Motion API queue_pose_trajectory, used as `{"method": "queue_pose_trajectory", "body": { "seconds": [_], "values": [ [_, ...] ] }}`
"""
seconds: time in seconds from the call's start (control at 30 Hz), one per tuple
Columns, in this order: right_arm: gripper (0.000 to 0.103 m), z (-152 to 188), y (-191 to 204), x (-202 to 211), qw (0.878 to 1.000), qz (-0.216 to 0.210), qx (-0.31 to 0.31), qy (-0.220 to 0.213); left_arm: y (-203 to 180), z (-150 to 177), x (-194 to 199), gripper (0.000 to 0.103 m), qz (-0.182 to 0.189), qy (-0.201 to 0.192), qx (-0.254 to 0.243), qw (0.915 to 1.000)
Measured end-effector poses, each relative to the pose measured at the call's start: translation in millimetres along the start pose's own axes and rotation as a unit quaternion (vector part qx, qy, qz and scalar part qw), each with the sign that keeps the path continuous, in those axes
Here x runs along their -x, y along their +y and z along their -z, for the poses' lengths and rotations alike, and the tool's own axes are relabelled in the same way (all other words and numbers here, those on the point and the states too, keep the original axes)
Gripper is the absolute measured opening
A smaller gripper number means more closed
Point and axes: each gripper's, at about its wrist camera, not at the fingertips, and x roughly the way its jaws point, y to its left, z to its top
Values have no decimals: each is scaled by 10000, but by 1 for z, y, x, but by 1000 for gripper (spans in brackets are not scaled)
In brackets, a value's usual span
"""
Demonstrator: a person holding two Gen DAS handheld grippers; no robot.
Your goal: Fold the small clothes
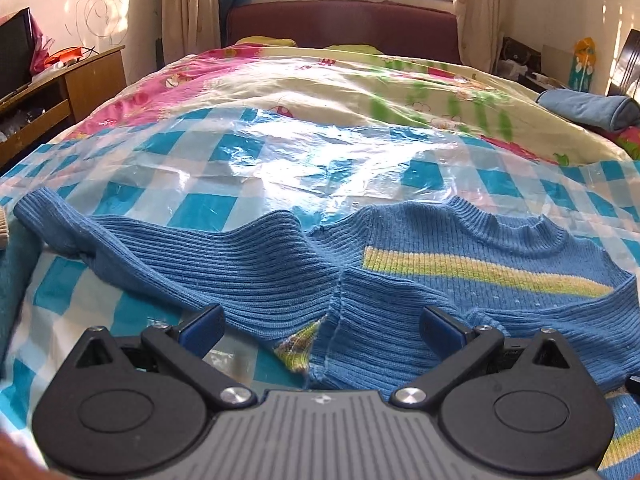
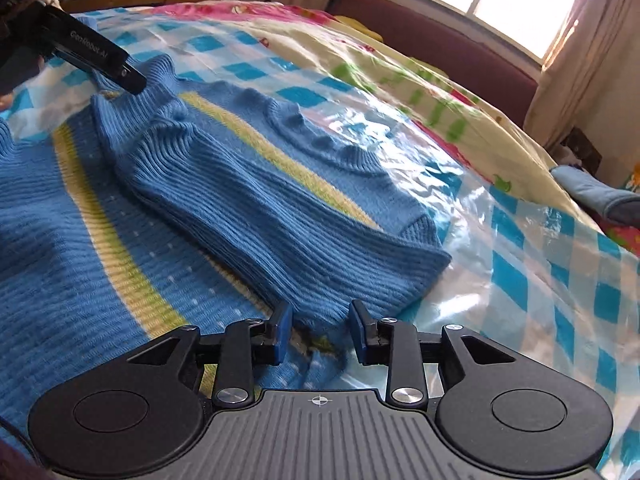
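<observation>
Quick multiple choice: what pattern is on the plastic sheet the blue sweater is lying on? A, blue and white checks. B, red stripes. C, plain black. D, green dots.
A: the glossy plastic sheet under the blue sweater shows blue and white checked squares in both wrist views, spread over the flowered bedspread.
</observation>
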Motion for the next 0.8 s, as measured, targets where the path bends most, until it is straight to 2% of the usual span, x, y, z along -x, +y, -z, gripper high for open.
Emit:
{"method": "queue_pose_trajectory", "body": {
  "seconds": [0.07,0.13,0.2,0.3,0.47,0.63,0.8],
  "values": [
    [24,1,-4,-5,9996,197,-154,152,1,3,-5,103,-57,65,-3,10000],
    [17,3,-16,-9,9971,336,-613,285,2,9,-14,103,-241,191,-66,9995],
    [15,7,-32,-10,9894,297,-1368,378,2,19,-27,103,-458,452,-202,9977],
    [15,17,-43,-11,9779,239,-2017,495,8,24,-28,103,-405,457,-113,9981],
    [21,15,-37,0,9810,191,-1848,562,14,21,-22,103,-434,443,96,9980],
    [21,4,-36,26,9840,99,-1758,287,13,19,-10,103,-390,202,159,9989],
    [24,-25,-45,10,9877,45,-1563,44,3,16,-3,103,-296,-82,23,9995]
  ]
}}
